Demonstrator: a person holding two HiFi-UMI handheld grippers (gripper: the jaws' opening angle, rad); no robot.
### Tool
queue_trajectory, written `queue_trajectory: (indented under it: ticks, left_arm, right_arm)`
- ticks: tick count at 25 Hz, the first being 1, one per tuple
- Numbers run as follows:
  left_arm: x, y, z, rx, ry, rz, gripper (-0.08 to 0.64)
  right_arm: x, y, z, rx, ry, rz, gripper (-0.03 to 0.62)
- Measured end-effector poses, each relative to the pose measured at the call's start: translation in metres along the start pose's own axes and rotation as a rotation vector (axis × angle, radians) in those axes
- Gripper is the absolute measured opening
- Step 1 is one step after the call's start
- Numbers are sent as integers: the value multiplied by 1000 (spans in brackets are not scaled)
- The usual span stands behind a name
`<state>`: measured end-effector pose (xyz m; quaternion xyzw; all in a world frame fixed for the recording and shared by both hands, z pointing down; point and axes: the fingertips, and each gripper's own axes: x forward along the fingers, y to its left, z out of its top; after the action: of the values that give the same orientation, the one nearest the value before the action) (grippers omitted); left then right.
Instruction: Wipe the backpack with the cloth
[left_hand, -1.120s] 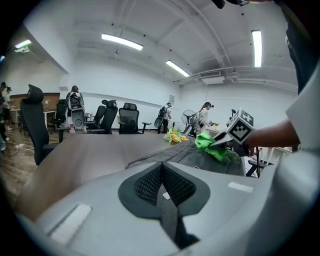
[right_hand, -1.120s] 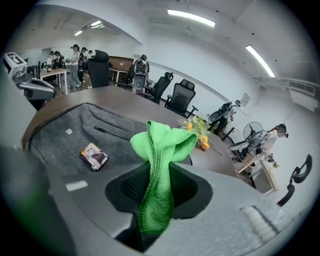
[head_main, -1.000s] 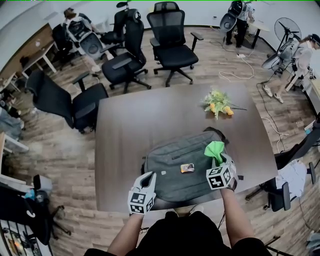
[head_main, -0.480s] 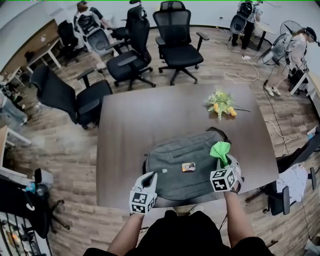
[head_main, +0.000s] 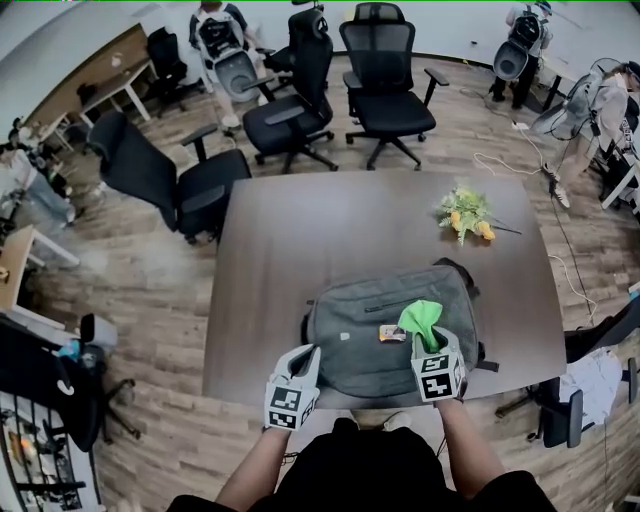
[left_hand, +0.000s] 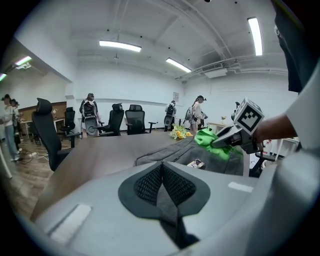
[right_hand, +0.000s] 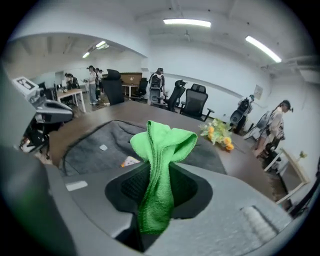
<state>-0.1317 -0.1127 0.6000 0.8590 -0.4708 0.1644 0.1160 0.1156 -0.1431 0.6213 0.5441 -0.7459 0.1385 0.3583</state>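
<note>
Cloth (right_hand: 161, 145) lengthwise out of right gripper (right_hand: 159, 182)

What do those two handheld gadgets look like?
The left gripper and right gripper are pale grey plastic, each with a white cube bearing black square markers. Their tongs have black, mesh-textured pads. No cables show. The person wears a black top.

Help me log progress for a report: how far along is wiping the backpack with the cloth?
Done: the green cloth is picked up and pinched in the jaws of the right gripper. In hand: it is held over the near right part of the grey backpack; contact is unclear. The left gripper, shut and empty, sits by the near left edge. Left: the wiping itself.
</note>
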Motion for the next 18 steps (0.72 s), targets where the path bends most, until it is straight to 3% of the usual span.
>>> queue_trajectory:
  ticks: [6,10,18]
  left_arm:
    - [-12,-6,-3,48,1,32,20]
    - [-25,-4,-7,36,13,53,20]
    - [-51,10,-24,-5,24,119,20]
  right_arm:
    - [17,82,12,8,-2,198,107]
    - [19,135,21,-19,3,322,107]
    - [19,206,22,11,33,462,107]
